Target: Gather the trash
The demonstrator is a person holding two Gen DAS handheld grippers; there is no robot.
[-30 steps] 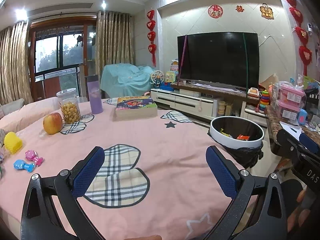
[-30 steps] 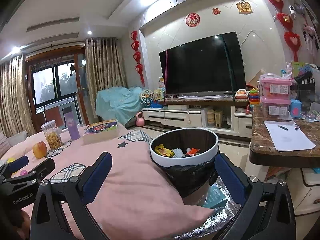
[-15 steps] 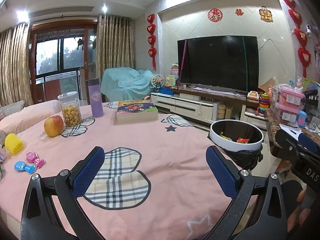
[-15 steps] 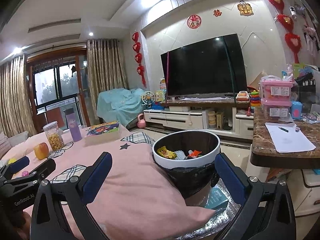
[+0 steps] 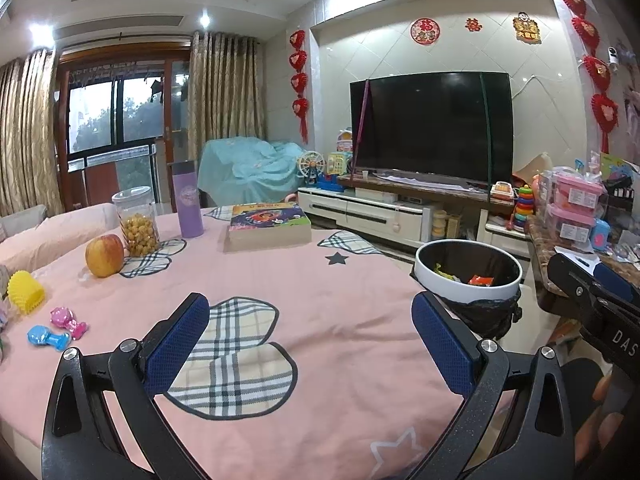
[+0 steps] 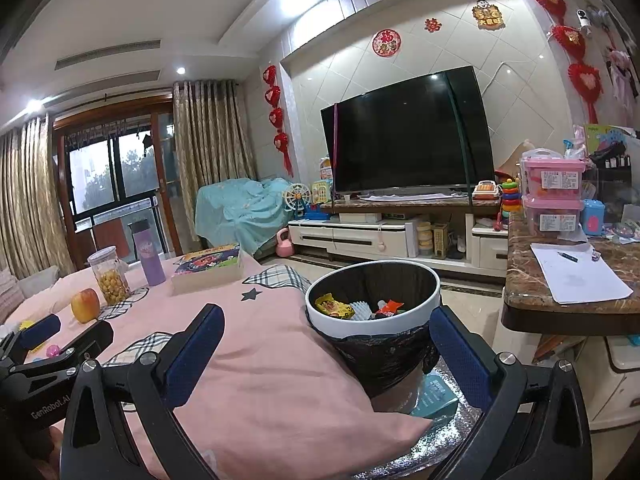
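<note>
A white-rimmed trash bin point(image 6: 374, 330) lined with a black bag stands off the table's right corner; wrappers point(image 6: 335, 306) lie inside it. In the left wrist view the same bin point(image 5: 468, 294) sits right of the table and holds an orange wrapper point(image 5: 481, 280). My right gripper point(image 6: 324, 356) is open, held just in front of the bin, empty. My left gripper point(image 5: 307, 340) is open above the pink tablecloth point(image 5: 320, 280), with nothing between its fingers. Each gripper shows at the edge of the other's view.
On the table stand an apple point(image 5: 104, 255), a jar of yellow snacks point(image 5: 137, 222), a purple bottle point(image 5: 188, 200), a book box point(image 5: 267, 227) and small toys point(image 5: 52, 326) at the left. A marble counter point(image 6: 568, 280) with papers is at the right, and a TV cabinet point(image 6: 376, 236) stands behind.
Both views have tilted up slightly, so the table and bin sit a little lower in frame. Both grippers stay open and empty.
</note>
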